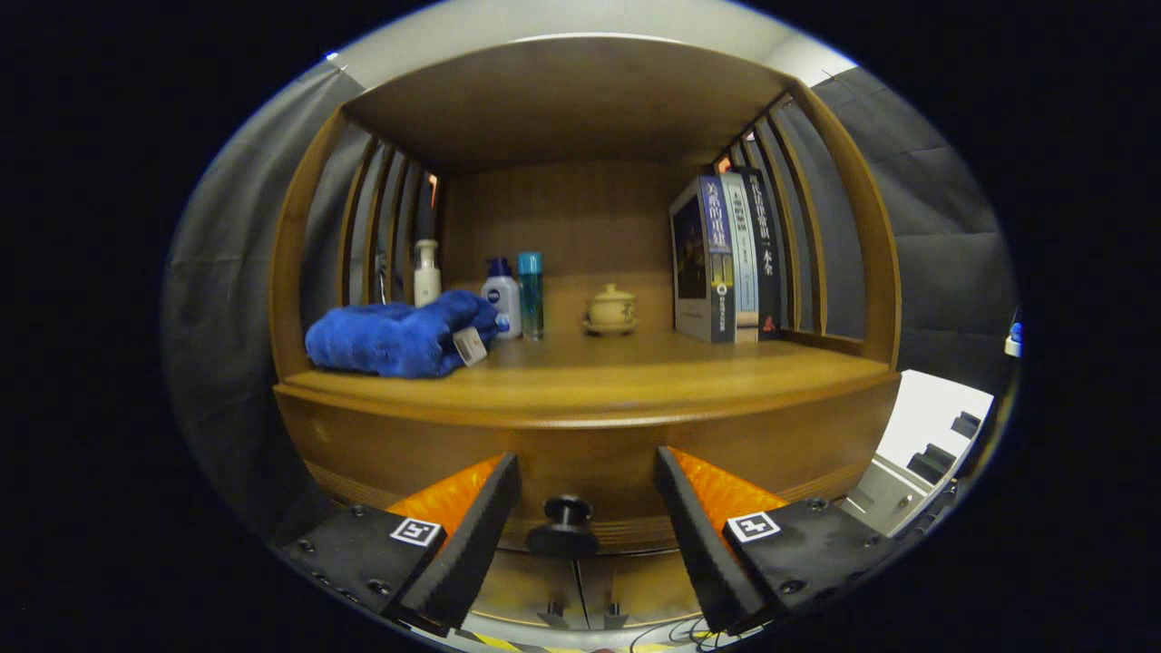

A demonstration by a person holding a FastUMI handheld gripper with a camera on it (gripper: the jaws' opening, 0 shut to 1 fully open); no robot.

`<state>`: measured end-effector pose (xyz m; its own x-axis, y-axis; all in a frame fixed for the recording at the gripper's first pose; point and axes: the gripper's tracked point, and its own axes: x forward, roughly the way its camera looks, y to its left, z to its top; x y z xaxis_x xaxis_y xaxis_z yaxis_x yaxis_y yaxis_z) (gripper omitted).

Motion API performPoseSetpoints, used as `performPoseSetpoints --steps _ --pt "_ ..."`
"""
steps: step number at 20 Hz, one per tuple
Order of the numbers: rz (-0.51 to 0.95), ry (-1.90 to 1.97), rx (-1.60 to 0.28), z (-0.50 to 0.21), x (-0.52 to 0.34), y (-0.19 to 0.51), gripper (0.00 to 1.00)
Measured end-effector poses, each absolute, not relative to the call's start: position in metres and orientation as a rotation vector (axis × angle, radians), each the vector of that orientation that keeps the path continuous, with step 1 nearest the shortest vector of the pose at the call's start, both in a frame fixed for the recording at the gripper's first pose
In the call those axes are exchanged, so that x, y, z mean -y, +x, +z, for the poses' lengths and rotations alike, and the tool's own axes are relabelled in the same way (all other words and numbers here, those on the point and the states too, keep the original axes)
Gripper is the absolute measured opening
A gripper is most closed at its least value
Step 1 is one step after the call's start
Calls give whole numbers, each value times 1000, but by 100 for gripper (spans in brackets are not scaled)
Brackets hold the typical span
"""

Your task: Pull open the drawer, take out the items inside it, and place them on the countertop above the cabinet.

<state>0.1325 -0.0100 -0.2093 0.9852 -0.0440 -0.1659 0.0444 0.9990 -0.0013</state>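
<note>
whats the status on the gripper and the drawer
Gripper jaws open, either side of the round black drawer knob, not touching. Brown wooden drawer shut. Folded blue towel already on the wooden countertop; nothing blocking the knob.

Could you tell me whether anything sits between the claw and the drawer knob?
Nothing visible does. The claw is open, and the knob sits in the gap between its fingers, with bare drawer front behind it.
</note>
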Motion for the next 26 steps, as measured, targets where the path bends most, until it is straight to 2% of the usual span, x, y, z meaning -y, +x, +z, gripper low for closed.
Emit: performPoseSetpoints --steps 7,14,18,21,23,26 --pt "-56 -32 -163 -228 8 133 98" --pt "-52 10 -166 -233 1 133 78" --pt "-54 4 -165 -235 -5 132 53" --pt "-32 0 -166 -238 -6 132 46" --pt "-28 4 -175 -238 -6 130 37" --pt "-23 5 -194 -238 -6 128 37"
